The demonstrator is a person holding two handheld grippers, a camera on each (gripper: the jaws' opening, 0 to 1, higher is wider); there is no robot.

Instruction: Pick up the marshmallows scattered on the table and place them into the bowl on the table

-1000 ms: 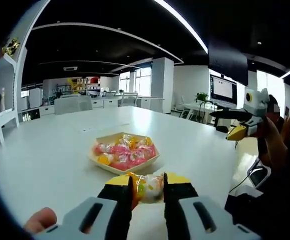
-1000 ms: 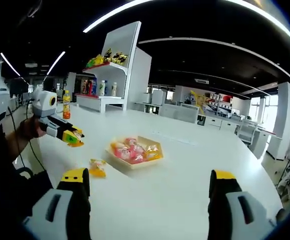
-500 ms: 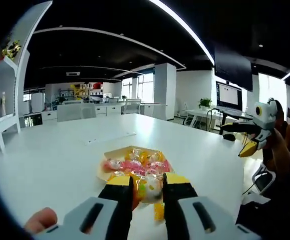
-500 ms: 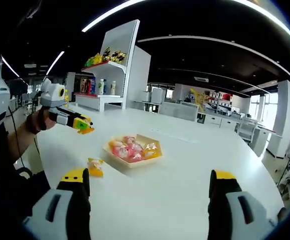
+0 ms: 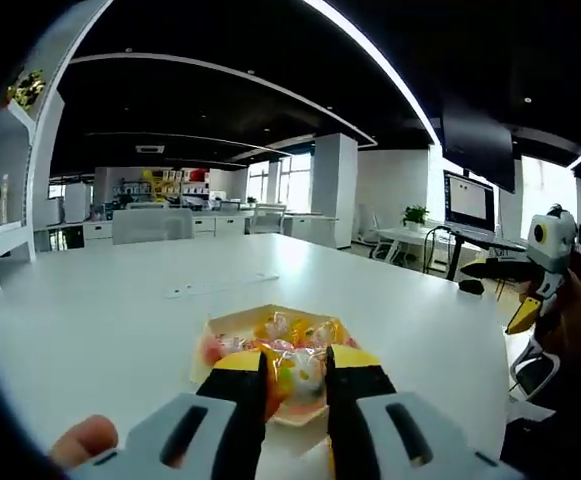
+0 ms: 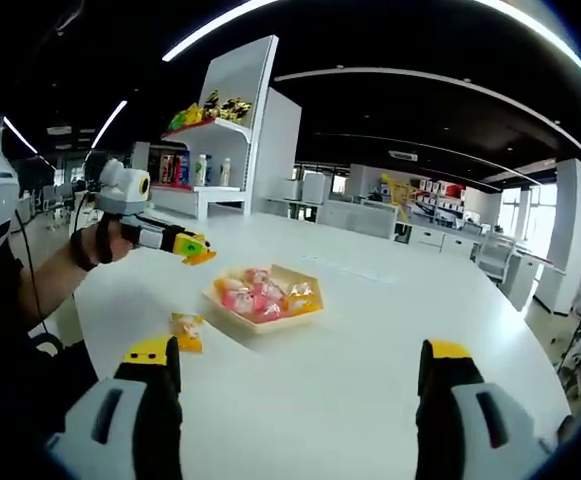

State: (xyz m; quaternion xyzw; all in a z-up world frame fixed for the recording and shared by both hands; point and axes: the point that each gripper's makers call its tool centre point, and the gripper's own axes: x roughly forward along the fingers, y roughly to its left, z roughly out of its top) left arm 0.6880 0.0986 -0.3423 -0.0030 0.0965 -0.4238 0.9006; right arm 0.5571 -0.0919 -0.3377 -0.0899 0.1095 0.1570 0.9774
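Observation:
My left gripper [image 5: 296, 380] is shut on a clear-wrapped marshmallow [image 5: 300, 375] with yellow and green inside. It hangs over the near edge of the tan square bowl [image 5: 199, 362], which holds several pink and orange wrapped marshmallows [image 5: 275, 328]. In the right gripper view the left gripper [image 6: 198, 250], held by a hand, hovers just left of the bowl [image 6: 232, 312]. One loose yellow marshmallow [image 6: 186, 331] lies on the table in front of the bowl. My right gripper [image 6: 295, 375] stands wide open above the near table with nothing between its jaws. It also appears at the far right as the right gripper [image 5: 526, 312].
The long white table [image 6: 370, 340] stretches away past the bowl. A white shelf unit [image 6: 215, 130] with bottles and packets stands at the back left in the right gripper view. A monitor [image 5: 467, 203] and desks stand beyond the table's right side. A person's fingertip [image 5: 82, 441] shows beside the left jaws.
The left gripper has carried its marshmallow forward, from short of the bowl to over its near edge. The right gripper has stayed open and nearly still.

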